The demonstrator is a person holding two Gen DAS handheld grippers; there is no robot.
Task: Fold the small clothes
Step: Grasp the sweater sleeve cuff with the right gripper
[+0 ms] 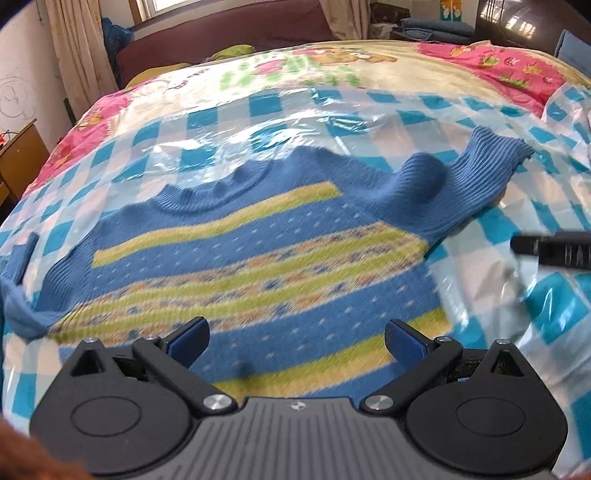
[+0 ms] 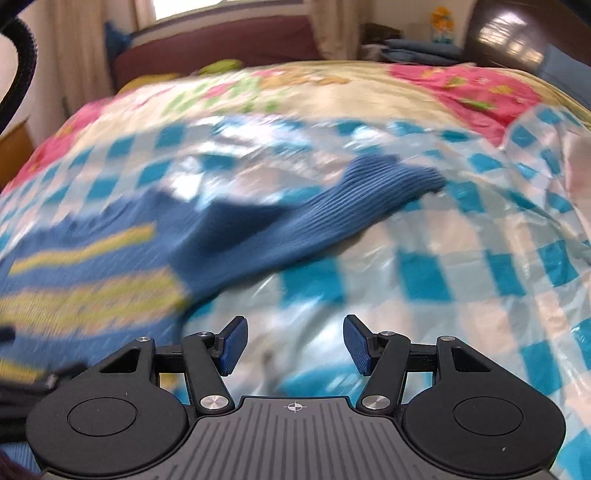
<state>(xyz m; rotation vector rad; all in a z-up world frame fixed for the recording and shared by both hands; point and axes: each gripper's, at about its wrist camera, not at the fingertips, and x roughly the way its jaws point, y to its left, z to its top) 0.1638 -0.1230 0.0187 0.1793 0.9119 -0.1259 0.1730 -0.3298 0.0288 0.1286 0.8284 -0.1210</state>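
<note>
A small blue knit sweater (image 1: 258,258) with yellow-green patterned stripes lies flat, front up, on a blue-and-white checkered plastic sheet (image 1: 554,302). Its right sleeve (image 1: 461,184) stretches up and to the right; the left sleeve (image 1: 18,291) hangs at the left edge. My left gripper (image 1: 295,341) is open and empty, above the sweater's hem. My right gripper (image 2: 294,341) is open and empty, over the sheet just right of the sweater (image 2: 92,266), with the right sleeve (image 2: 351,206) ahead of it. The right gripper's tip shows in the left wrist view (image 1: 550,249). The right wrist view is blurred.
The plastic sheet lies over a bed with a pink and cream floral quilt (image 1: 498,62). A dark red headboard (image 1: 229,29) and curtains stand behind. A wooden side table (image 1: 18,155) is at the left. Folded blue cloths (image 1: 436,27) sit at the back right.
</note>
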